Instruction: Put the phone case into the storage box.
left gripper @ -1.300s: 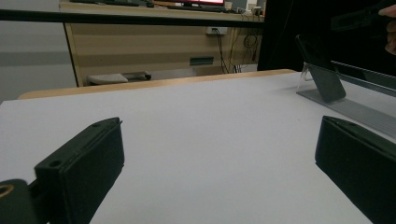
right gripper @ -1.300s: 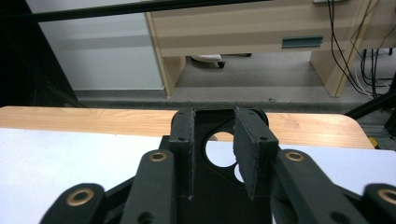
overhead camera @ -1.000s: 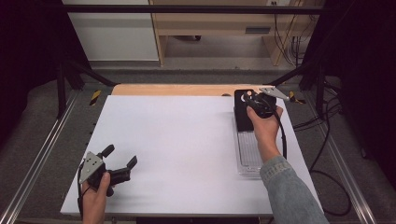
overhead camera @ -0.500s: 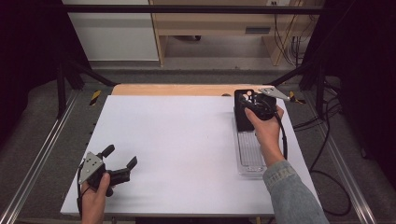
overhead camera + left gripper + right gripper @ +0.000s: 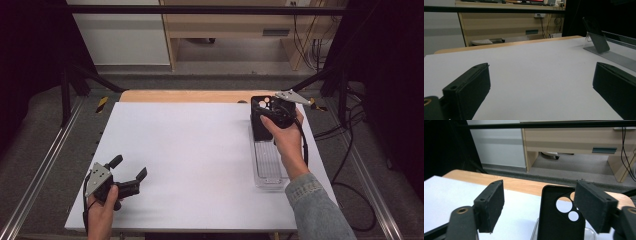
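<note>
A matte black phone case point(image 5: 560, 215) with round camera cut-outs leaned upright on a clear plastic stand point(image 5: 270, 162) at the white worktop's point(image 5: 195, 145) right side. The right claw point(image 5: 549, 205) was spread around it; the left claw point(image 5: 131, 176) rested spread, near-left.

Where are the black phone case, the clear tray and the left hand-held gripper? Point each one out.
black phone case point(image 5: 556, 220): right gripper view, on its flat inner back below the camera cutouts.
clear tray point(image 5: 268, 162): high view, on its ribbed floor.
left hand-held gripper point(image 5: 129, 169): high view, midway between its two open jaw tips.
</note>
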The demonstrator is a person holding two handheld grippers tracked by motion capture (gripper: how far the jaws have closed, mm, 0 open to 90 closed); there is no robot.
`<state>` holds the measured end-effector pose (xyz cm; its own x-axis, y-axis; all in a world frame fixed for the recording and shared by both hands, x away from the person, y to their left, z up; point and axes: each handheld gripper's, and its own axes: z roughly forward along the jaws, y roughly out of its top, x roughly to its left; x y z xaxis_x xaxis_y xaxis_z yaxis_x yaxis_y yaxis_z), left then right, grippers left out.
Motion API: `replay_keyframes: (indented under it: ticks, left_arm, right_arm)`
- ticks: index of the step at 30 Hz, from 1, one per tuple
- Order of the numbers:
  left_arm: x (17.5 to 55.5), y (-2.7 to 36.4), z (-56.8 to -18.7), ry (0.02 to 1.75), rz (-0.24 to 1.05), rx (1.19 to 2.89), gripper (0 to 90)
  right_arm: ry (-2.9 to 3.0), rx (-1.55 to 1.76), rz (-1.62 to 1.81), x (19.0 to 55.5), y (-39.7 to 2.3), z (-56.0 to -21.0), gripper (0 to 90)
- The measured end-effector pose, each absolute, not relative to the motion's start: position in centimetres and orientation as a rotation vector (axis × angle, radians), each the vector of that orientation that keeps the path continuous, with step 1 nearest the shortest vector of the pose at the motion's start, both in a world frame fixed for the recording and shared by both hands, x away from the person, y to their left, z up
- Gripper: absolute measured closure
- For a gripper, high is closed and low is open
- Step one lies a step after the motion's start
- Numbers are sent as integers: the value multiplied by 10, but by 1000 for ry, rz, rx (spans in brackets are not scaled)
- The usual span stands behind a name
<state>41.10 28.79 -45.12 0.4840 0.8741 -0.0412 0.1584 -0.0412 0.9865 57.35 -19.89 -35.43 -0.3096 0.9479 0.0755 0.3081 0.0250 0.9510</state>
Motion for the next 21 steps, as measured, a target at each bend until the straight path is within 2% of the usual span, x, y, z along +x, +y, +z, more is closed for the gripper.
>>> replay_keyframes:
  ticks: [6,12,21]
  left_arm:
    - [411,288,-451,937,738,1519,13]
    - [411,288,-451,938,736,1519,13]
    - [411,288,-451,937,738,1518,13]
  right_arm:
    - [1694,1296,1298,573,-198,-352,124]
    - [1717,1257,1334,569,-198,-350,66]
    - [1724,1229,1355,562,-201,-344,57]
